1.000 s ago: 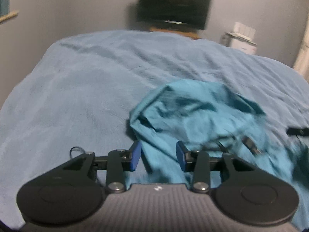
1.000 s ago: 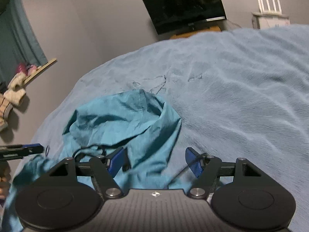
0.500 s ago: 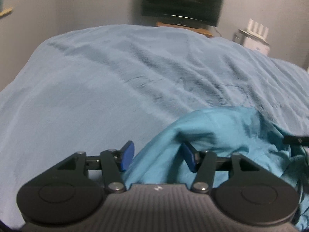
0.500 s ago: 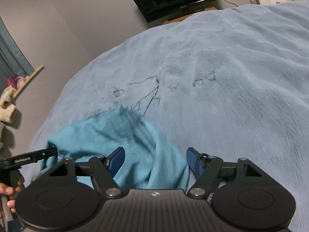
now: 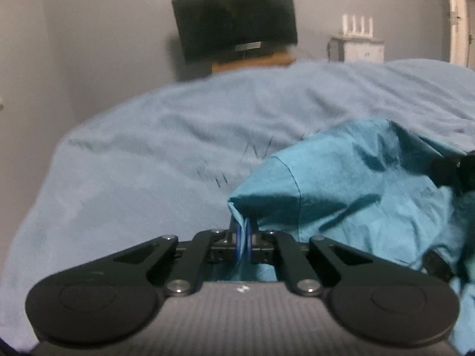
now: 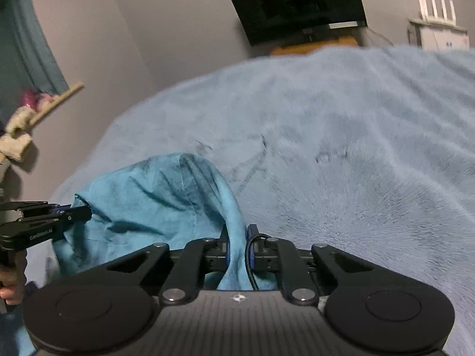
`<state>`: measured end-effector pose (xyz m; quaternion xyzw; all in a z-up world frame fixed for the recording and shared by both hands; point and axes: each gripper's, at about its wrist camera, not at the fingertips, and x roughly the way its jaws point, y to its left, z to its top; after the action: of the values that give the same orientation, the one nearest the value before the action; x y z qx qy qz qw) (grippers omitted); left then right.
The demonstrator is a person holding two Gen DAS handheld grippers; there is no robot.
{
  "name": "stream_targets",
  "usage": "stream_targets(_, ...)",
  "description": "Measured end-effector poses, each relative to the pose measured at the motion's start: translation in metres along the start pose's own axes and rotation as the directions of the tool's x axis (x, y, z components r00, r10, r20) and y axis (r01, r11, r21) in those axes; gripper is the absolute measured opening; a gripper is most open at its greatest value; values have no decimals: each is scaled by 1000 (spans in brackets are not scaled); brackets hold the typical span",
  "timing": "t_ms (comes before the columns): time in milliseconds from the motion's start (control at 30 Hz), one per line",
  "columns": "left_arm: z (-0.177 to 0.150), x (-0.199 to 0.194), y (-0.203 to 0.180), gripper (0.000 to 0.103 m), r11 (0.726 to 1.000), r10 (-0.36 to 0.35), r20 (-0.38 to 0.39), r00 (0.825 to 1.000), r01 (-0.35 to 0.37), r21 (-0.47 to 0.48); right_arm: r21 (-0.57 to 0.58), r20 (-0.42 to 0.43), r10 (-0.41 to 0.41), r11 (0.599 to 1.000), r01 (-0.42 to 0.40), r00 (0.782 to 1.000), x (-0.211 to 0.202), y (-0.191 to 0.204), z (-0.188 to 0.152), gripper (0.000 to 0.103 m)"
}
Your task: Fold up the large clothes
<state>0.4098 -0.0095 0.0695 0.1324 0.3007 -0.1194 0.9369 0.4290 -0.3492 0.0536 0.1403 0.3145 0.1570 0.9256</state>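
A teal garment (image 5: 341, 184) lies crumpled on a light blue bed blanket (image 5: 148, 163). My left gripper (image 5: 244, 237) is shut on the garment's near left corner, with a thin edge of cloth pinched between the blue pads. In the right wrist view the garment (image 6: 154, 195) rises in a fold between the blue pads of my right gripper (image 6: 237, 246), whose jaws are closing and press on it. The left gripper (image 6: 84, 212) shows there at the left edge, gripping the cloth's other end. The cloth hangs bunched between the two grippers.
The blanket (image 6: 356, 148) has dark scribble marks in the middle. A dark TV (image 5: 234, 20) on a wooden stand and a white cabinet (image 5: 356, 47) with a router stand behind the bed. A curtain (image 6: 26, 44) and a shelf (image 6: 53, 101) are at the left. A hand (image 6: 10, 290) holds the left gripper.
Both grippers went from open with cloth between their fingers to closed on the teal garment. Both views shifted and the garment has bunched up between them.
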Motion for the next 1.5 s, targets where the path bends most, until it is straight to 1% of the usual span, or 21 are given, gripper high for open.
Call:
stream_targets(67,-4,-33,-1,0,1000,-3,53,999,2,12,-18,39,18,1000,-17,999,-27,11,-7,11)
stream_targets(167,-19,-89,1,0,999,-35,124,992,33,14,-50,83,40,998,-36,996,-68,23,-21,10)
stream_targets(300,-59,-150,0,0,997,-82,143,986,80,13,-102,102,41,994,-31,994,-115,39,-60,8)
stream_targets(400,-97,-181,-7,0,993,-114,110,987,112,30,-139,93,19,990,-5,995,-137,46,-94,8)
stream_targets(567,-154,-201,-20,0,986,-150,6,989,149,72,-173,51,-24,984,32,998,-150,51,-137,9)
stream_targets(700,-177,-206,-25,0,980,-162,-59,985,168,103,-291,-13,-84,954,77,996,-146,63,-165,11)
stream_targets(767,-177,-212,-23,0,978,-171,-75,982,179,107,-338,-30,-124,935,106,992,-141,66,-170,20)
stream_targets(833,-173,-221,-17,0,973,-196,-85,977,204,108,-361,-60,-148,925,117,987,-142,65,-174,20)
stream_targets(933,-165,-250,-8,0,964,-224,-54,973,230,135,-379,-53,-137,919,107,989,-158,67,-173,22)
stream_targets(1000,-152,-263,1,0,958,-256,-36,966,258,122,-368,-38,-89,927,69,995,-176,68,-167,28)
stream_targets(1067,-139,-274,5,0,956,-268,-14,963,268,116,-385,-25,-5,923,-5,1000,-196,76,-158,38)
stream_targets(1133,-125,-282,1,0,948,-290,4,957,286,141,-464,-11,28,885,-30,1000,-208,94,-151,61)
stream_targets(1167,-119,-284,-3,3,943,-296,11,955,291,160,-497,-20,46,867,-50,999,-209,102,-148,70)
stream_targets(1200,-111,-283,-10,6,940,-299,12,954,292,175,-525,-28,61,848,-67,998,-208,111,-144,73)
stream_targets(1267,-99,-276,-26,10,929,-314,-10,949,309,205,-579,-44,76,810,-87,996,-202,126,-138,75)
stream_targets(1300,-94,-270,-34,20,917,-332,-32,943,331,221,-613,-51,71,785,-88,996,-198,134,-137,75)
stream_targets(1333,-92,-264,-42,26,903,-349,-56,935,352,244,-640,-64,67,763,-92,996,-193,140,-136,75)
stream_targets(1367,-92,-258,-52,37,890,-353,-78,932,361,280,-664,-78,62,741,-98,995,-186,146,-136,75)
stream_targets(1400,-92,-251,-61,44,878,-343,-95,934,355,322,-688,-91,54,719,-103,994,-179,153,-136,75)
stream_targets(1433,-92,-241,-69,44,867,-324,-111,940,342,362,-709,-101,43,698,-102,994,-171,156,-136,73)
stream_targets(1500,-96,-227,-81,44,859,-281,-126,951,308,408,-737,-117,11,669,-95,993,-156,163,-137,70)
